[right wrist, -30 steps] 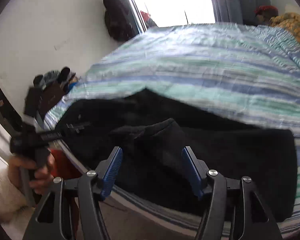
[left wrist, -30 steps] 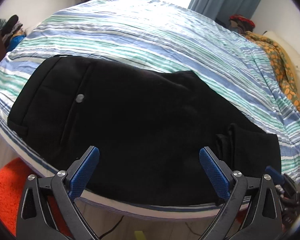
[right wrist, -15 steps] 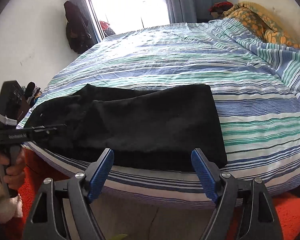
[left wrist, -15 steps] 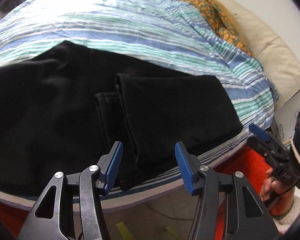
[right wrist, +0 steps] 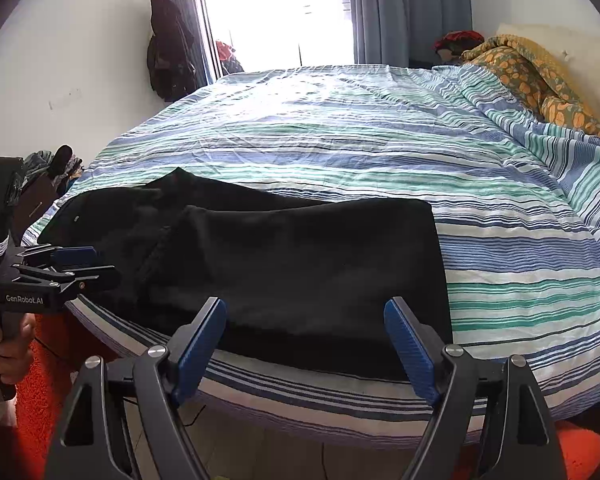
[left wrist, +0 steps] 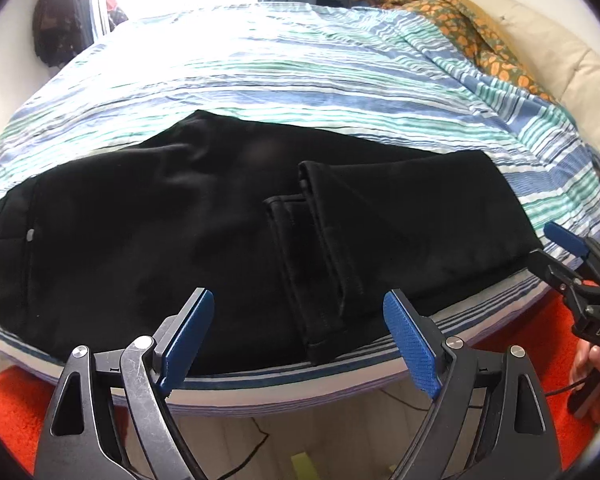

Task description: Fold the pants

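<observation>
Black pants (left wrist: 180, 232) lie along the near edge of the striped bed (left wrist: 300, 80), waistband at the left, the legs folded back from the right so the hems (left wrist: 312, 264) rest on the middle. They also show in the right wrist view (right wrist: 300, 264). My left gripper (left wrist: 298, 334) is open and empty, just off the bed edge below the hems. My right gripper (right wrist: 305, 340) is open and empty, below the folded right part. Each gripper shows from the side in the other view, the right one (left wrist: 572, 256) and the left one (right wrist: 72, 264).
An orange patterned blanket (right wrist: 532, 76) and a cream pillow (left wrist: 540, 40) lie at the bed's right end. An orange-red rug (left wrist: 16, 412) covers the floor under me. Dark clothes hang on the wall (right wrist: 168, 48) beside the bright window (right wrist: 276, 12).
Both grippers have drawn back from the pants and stand open off the bed edge. The left gripper has opened wider and its view has swung back left. The pants lie still.
</observation>
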